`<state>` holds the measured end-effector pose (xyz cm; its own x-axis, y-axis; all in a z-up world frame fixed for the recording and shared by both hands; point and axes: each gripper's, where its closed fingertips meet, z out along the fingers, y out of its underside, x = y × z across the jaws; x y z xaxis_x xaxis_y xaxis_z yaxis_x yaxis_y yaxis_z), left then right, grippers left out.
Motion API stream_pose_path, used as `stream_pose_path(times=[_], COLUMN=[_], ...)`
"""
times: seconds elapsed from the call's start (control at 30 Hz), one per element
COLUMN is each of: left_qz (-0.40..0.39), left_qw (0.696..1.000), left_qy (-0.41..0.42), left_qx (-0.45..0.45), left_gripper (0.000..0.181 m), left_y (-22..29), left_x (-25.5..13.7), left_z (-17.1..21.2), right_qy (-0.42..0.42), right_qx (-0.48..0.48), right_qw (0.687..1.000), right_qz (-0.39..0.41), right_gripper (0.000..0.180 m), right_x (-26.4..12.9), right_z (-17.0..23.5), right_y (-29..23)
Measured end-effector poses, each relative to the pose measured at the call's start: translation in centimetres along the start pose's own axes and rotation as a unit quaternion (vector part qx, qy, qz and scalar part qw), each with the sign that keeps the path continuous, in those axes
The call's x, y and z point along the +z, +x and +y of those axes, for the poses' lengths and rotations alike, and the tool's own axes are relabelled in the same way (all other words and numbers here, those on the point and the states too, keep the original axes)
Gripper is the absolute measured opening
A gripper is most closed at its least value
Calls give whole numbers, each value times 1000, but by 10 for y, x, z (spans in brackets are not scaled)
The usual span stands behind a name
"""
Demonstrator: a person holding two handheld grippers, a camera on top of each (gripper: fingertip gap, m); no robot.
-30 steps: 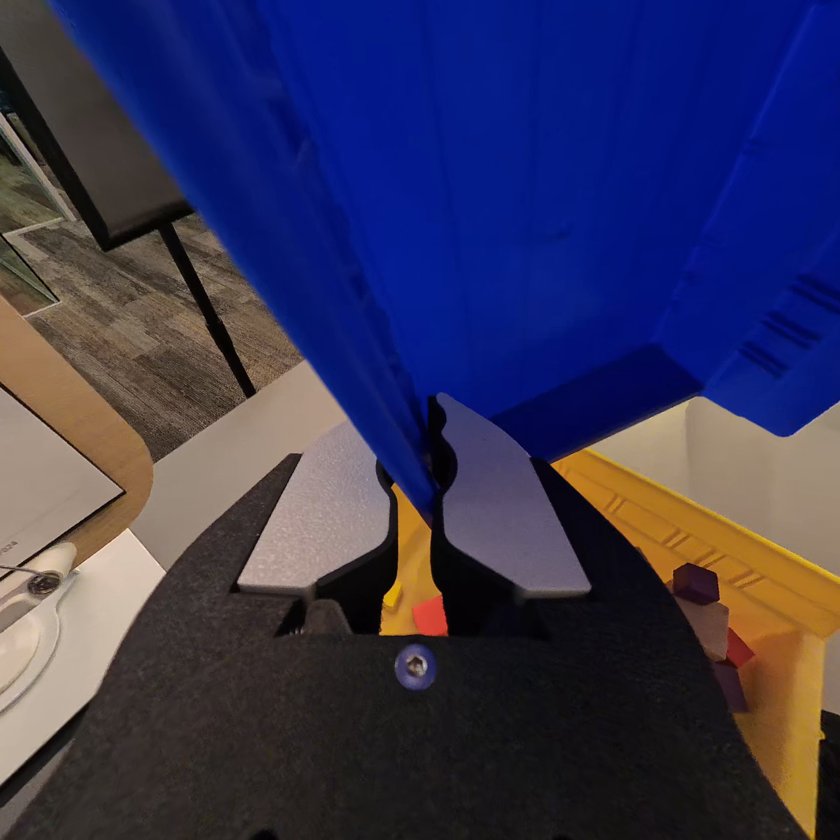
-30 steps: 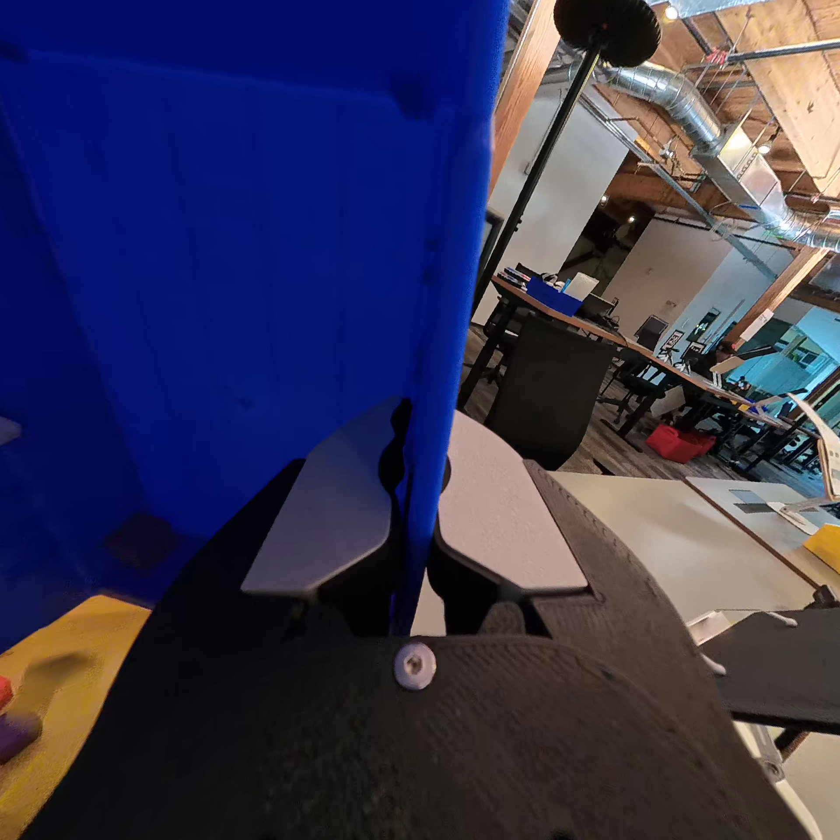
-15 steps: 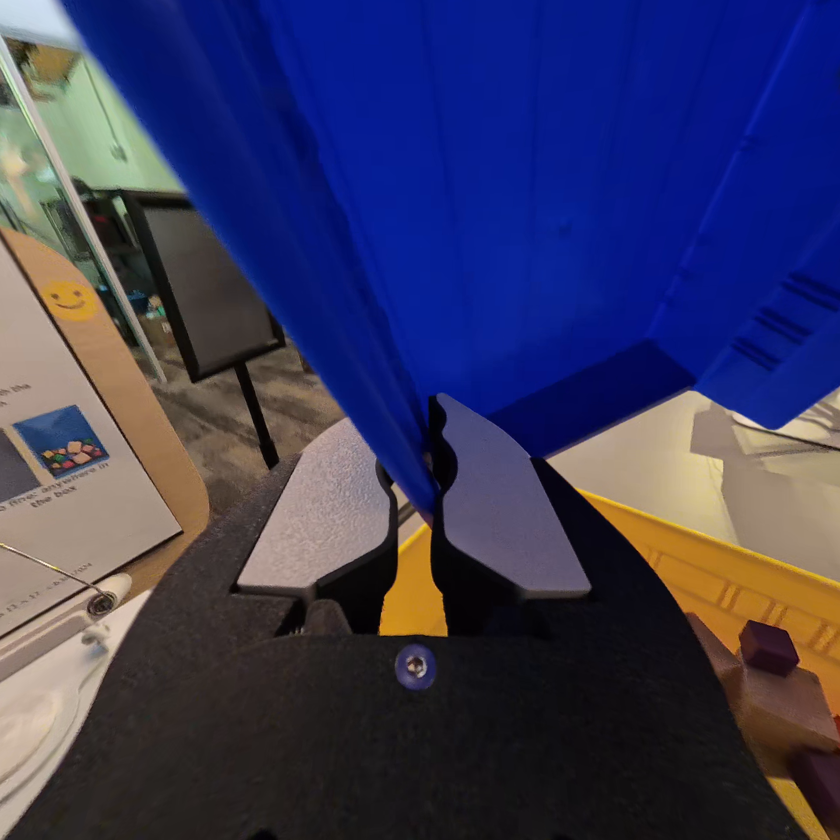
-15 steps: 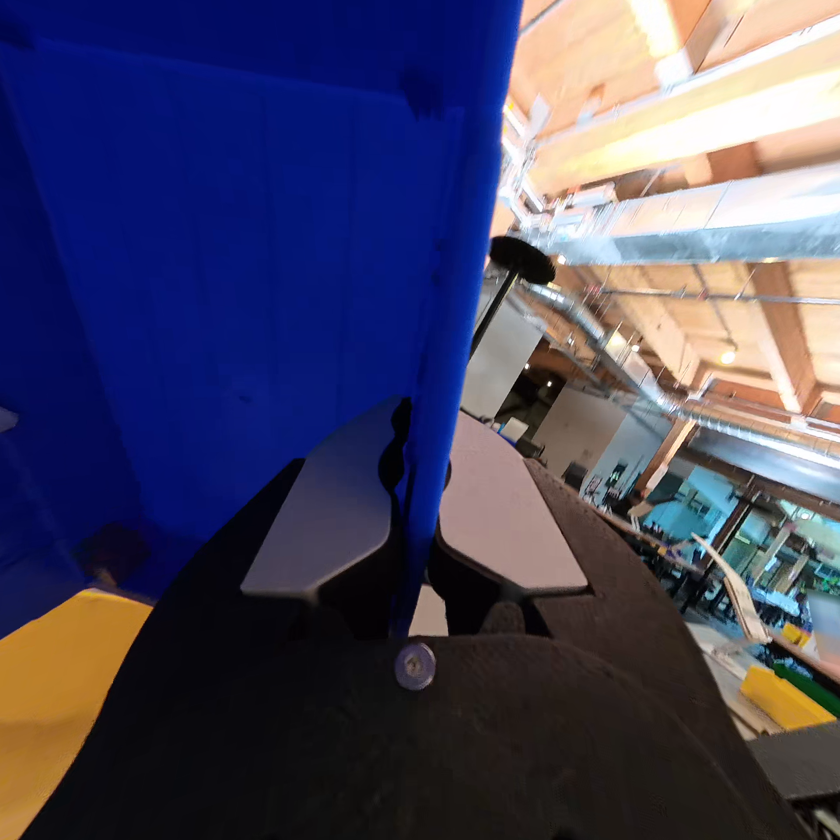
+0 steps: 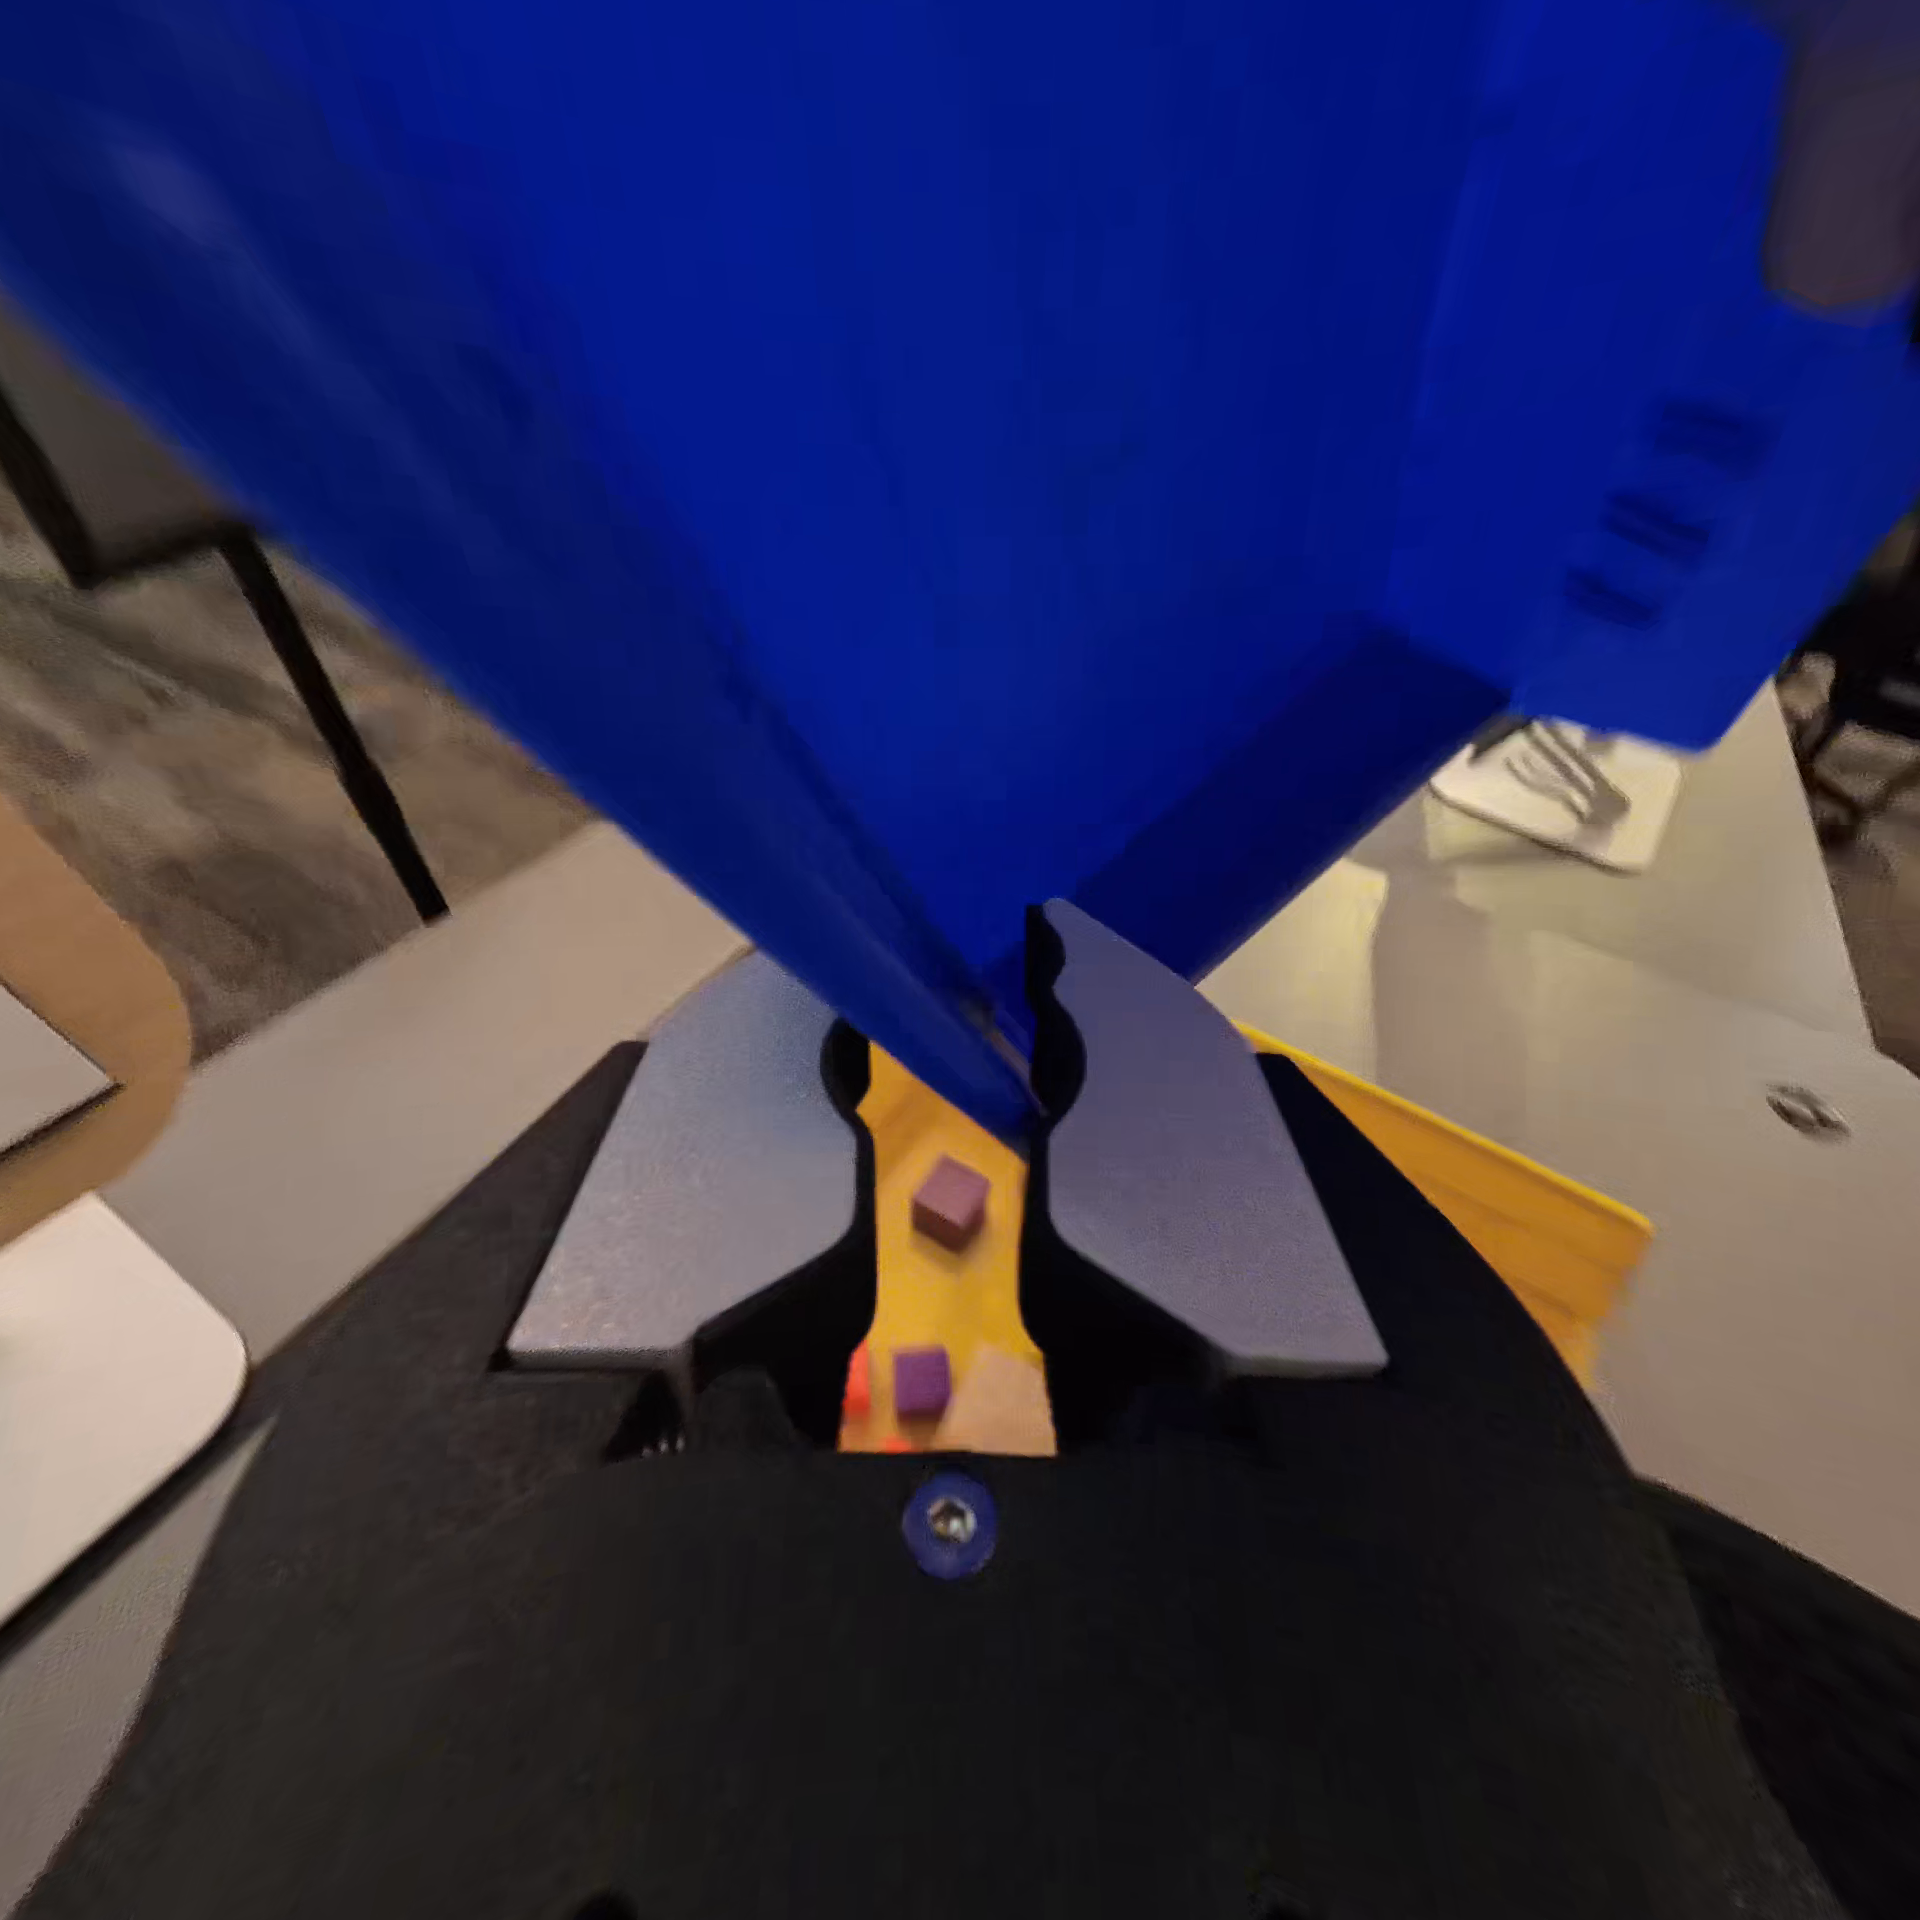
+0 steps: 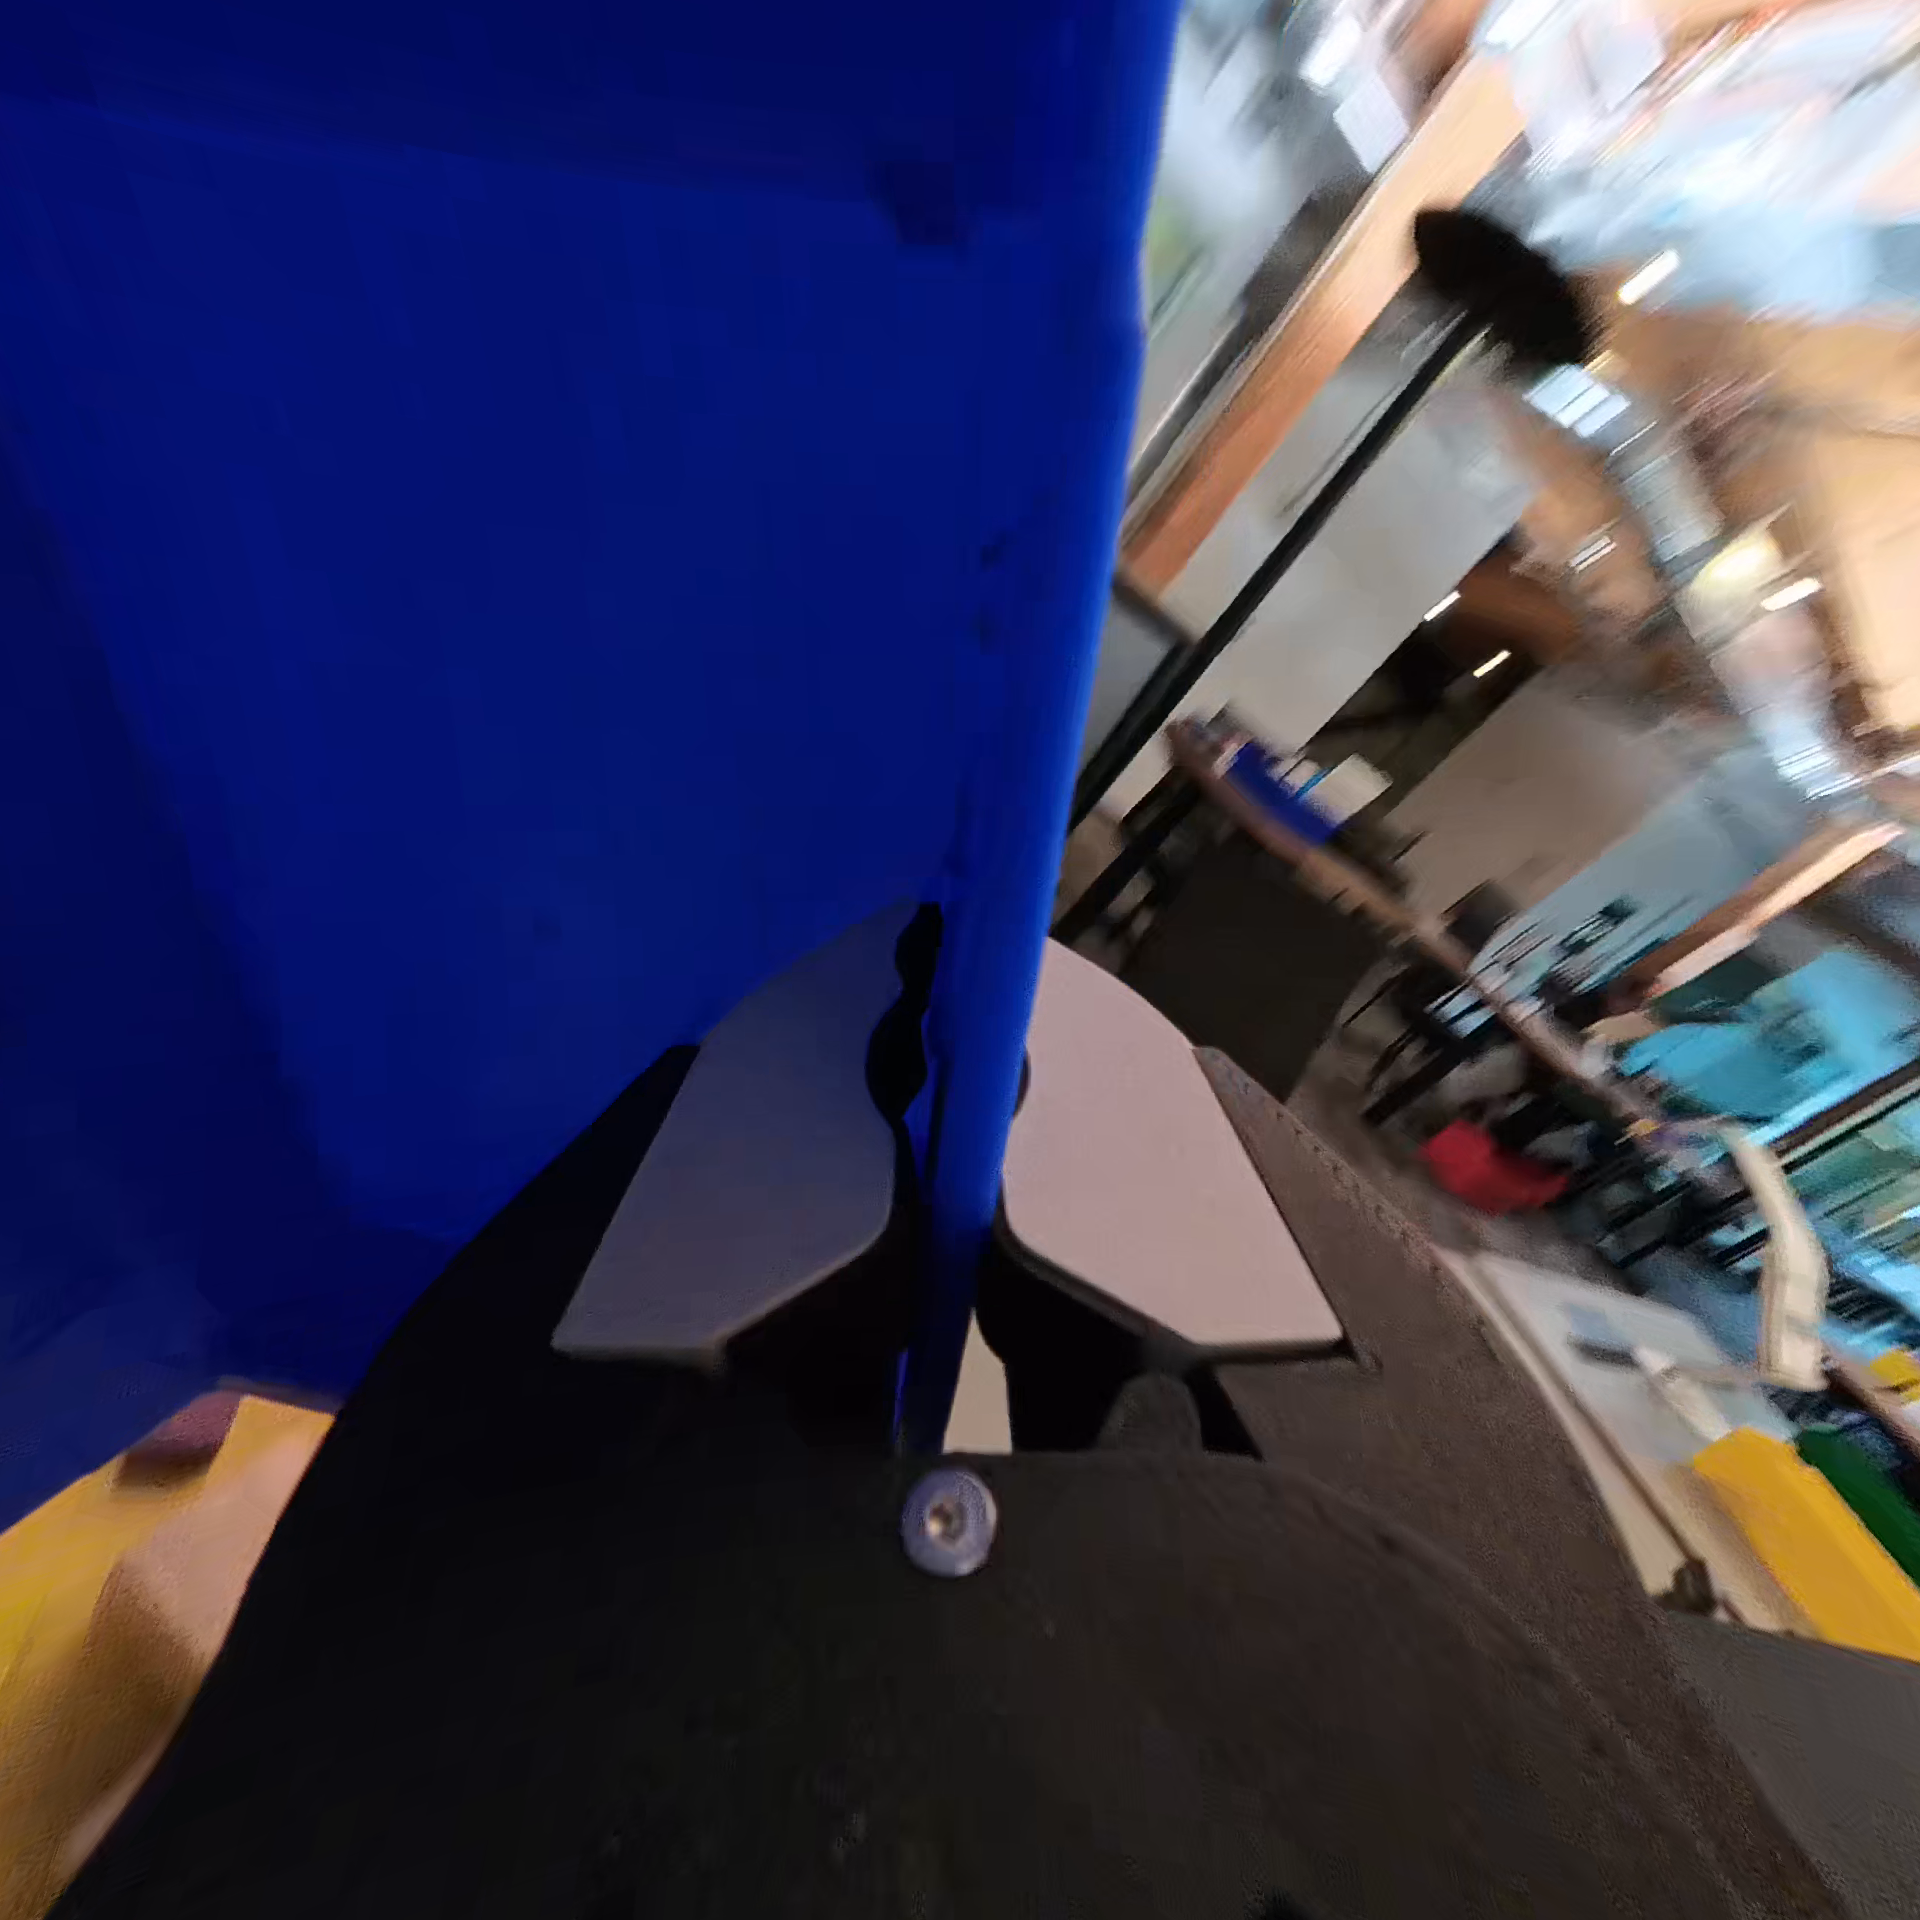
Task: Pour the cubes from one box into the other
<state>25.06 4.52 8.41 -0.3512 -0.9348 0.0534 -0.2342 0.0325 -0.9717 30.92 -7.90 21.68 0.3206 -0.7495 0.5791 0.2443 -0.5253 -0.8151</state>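
Note:
A blue box [image 5: 987, 416] fills the upper part of the left wrist view and is held up in the air, tipped. My left gripper [image 5: 977, 997] is shut on its side wall. My right gripper [image 6: 961, 997] is shut on the opposite wall of the blue box [image 6: 520, 623]. Below lies a yellow box [image 5: 1475, 1195]. Small cubes lie in it: a mauve cube [image 5: 948, 1200] and a purple cube [image 5: 920, 1380] show between my left fingers. The yellow box also shows at the lower left of the right wrist view [image 6: 62, 1621]. The inside of the blue box looks empty where visible.
A grey table [image 5: 1714, 1299] carries the yellow box. A white pad [image 5: 94, 1382] lies at the left. A black stand [image 5: 312, 686] rises from the floor beyond. In the right wrist view a black pole [image 6: 1247, 623], desks and chairs blur behind.
Both grippers have swung down and turned with the blue box. The left view now looks down at the cubes in the yellow box. The right view has dropped from the ceiling to the room.

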Motion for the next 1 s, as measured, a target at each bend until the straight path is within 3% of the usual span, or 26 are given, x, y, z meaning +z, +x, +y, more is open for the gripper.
stream_pose_path(times=[0.03, 0.07, 0.1, 0.2, 0.47, 0.57, 0.77, 0.83, 0.93, 1.0], left_qz=[-16, -42, -42, 27, 58, 31, -11, 16, 68, 91], left_qw=[999, 996, 993, 987, 930, 928, 857, 843, 823, 802], left_qy=[-39, -72, -103, -127, -269, -303, -498, -512, -520, -526], left_qx=[-9, -19, -26, -92, -244, -216, -131, -162, -220, -269], left_gripper=[50, 86, 98, 84, 71, 70, 83, 58, 37, 34], left_y=[3, 3, 9, 36, 0, -8, -4, 8, 22, 26], left_x=[1, -1, -5, -17, -35, -39, -53, -53, -52, -54], left_z=[3, 6, 10, 23, 127, 144, 193, 193, 194, 197], right_qy=[-52, -111, -167, -299, -491, -528, -622, -635, -635, -636], right_qx=[-3, -5, -6, -19, 58, 93, 110, 123, 163, 172], right_qw=[998, 991, 981, 945, 853, 825, 754, 737, 724, 718], right_qz=[-36, -71, -103, -128, -166, -178, -177, -195, -212, -225], right_gripper=[4, 4, 4, 5, 7, 8, 6, 6, 6, 7], right_x=[12, 21, 26, 25, -9, -20, -35, -34, -26, -24], right_z=[8, 19, 33, 77, 198, 235, 316, 331, 343, 347], right_y=[6, 11, 14, 33, 86, 95, 68, 46, 19, 7])
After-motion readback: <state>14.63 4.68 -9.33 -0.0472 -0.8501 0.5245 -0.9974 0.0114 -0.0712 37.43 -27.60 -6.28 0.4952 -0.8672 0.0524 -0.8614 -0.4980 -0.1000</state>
